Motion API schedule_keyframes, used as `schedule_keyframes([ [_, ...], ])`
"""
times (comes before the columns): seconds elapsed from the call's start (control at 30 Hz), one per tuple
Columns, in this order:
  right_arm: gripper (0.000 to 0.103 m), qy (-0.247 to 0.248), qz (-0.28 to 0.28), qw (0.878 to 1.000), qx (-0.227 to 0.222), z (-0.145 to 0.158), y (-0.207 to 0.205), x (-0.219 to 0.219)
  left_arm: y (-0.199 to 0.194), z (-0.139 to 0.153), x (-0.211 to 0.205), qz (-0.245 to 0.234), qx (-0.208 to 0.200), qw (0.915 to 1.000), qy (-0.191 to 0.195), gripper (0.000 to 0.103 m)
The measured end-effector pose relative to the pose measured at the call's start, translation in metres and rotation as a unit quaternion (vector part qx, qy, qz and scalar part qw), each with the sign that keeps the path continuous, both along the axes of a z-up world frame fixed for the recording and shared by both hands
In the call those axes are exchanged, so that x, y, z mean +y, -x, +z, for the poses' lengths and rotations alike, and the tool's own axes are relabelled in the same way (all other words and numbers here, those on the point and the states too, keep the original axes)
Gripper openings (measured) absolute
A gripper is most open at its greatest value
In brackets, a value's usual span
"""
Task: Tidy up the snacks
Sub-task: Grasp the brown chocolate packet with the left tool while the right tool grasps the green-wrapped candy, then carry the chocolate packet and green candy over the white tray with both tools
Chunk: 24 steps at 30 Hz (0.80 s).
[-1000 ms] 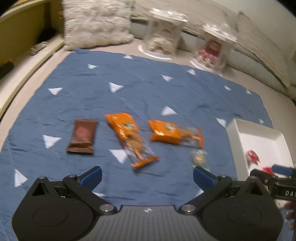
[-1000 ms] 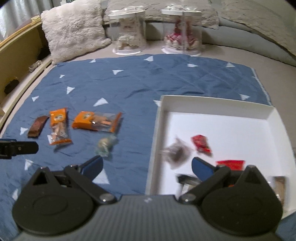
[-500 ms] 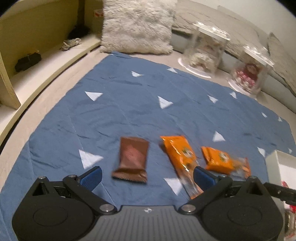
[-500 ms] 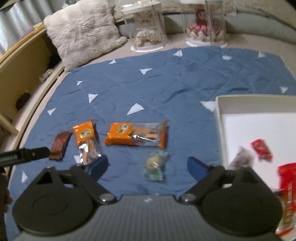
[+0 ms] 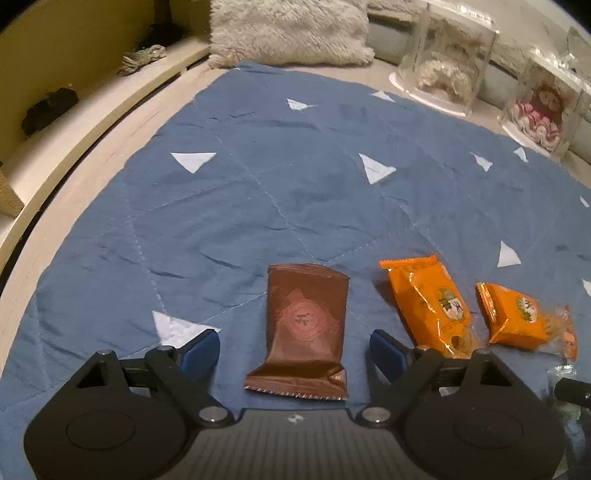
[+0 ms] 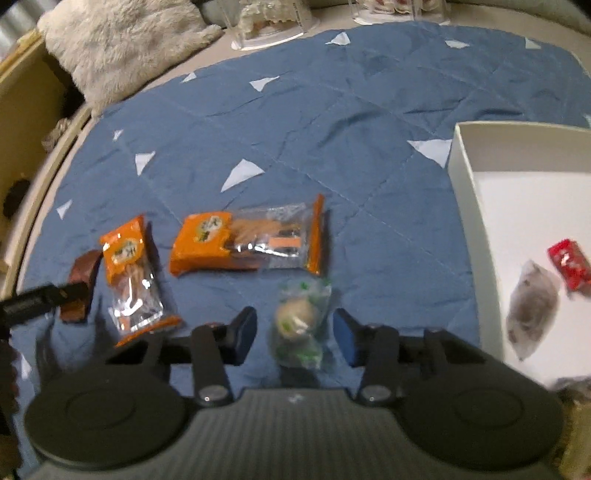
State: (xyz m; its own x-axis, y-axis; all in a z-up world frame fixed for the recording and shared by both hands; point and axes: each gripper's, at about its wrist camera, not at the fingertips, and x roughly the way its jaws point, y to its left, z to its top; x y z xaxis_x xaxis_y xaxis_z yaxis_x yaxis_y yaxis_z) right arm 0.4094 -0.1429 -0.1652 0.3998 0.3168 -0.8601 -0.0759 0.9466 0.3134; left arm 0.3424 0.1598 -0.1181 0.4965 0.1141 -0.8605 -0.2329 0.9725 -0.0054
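Note:
A brown snack packet [image 5: 306, 326] lies on the blue blanket, its near half between the fingers of my open left gripper [image 5: 295, 349]. Two orange snack packets [image 5: 428, 306] [image 5: 517, 319] lie to its right. In the right wrist view my right gripper [image 6: 295, 330] is open around a small clear-wrapped round snack with green print [image 6: 299, 317], fingers apart from it. The orange packets [image 6: 127, 266] [image 6: 243, 242] and the brown packet [image 6: 83, 286] lie to the left. A white box [image 6: 465, 192] at the right holds a red candy [image 6: 569, 262] and a clear-wrapped dark snack [image 6: 532, 310].
The blue blanket with white triangles [image 5: 258, 177] covers a beige surface. A fluffy pillow [image 5: 291, 29] and two clear display cases with dolls [image 5: 450, 62] [image 5: 543, 107] stand at the far edge. A wooden ledge [image 5: 74, 110] runs along the left.
My left gripper has moved left and closer, so the brown packet now lies between its fingers. My right gripper has moved left from the box to the green-printed snack and narrowed around it.

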Motion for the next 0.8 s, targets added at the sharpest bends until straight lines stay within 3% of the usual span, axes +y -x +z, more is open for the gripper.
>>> schedule_keyframes([
  [0.13, 0.045, 0.016, 0.016, 1.000, -0.002, -0.004, -0.002, 0.007, -0.005, -0.004, -0.004, -0.002, 0.005, 1.0000, -0.006, 0.077],
  [0.2, 0.039, 0.019, 0.019, 1.000, -0.004, -0.004, -0.001, 0.007, -0.006, -0.003, -0.005, -0.002, 0.004, 1.0000, -0.008, 0.066],
  [0.33, 0.038, 0.029, 0.036, 0.999, -0.014, -0.001, -0.001, 0.012, -0.006, -0.001, -0.004, 0.013, 0.011, 0.9997, -0.018, 0.046],
  [0.53, 0.038, 0.018, 0.053, 0.998, -0.040, 0.015, 0.006, 0.011, 0.004, 0.010, -0.001, 0.031, 0.006, 0.9995, -0.005, 0.043],
  [0.8, 0.038, 0.012, 0.070, 0.993, -0.095, 0.047, 0.025, -0.007, 0.033, 0.047, -0.014, 0.032, -0.033, 0.9987, 0.021, 0.043],
])
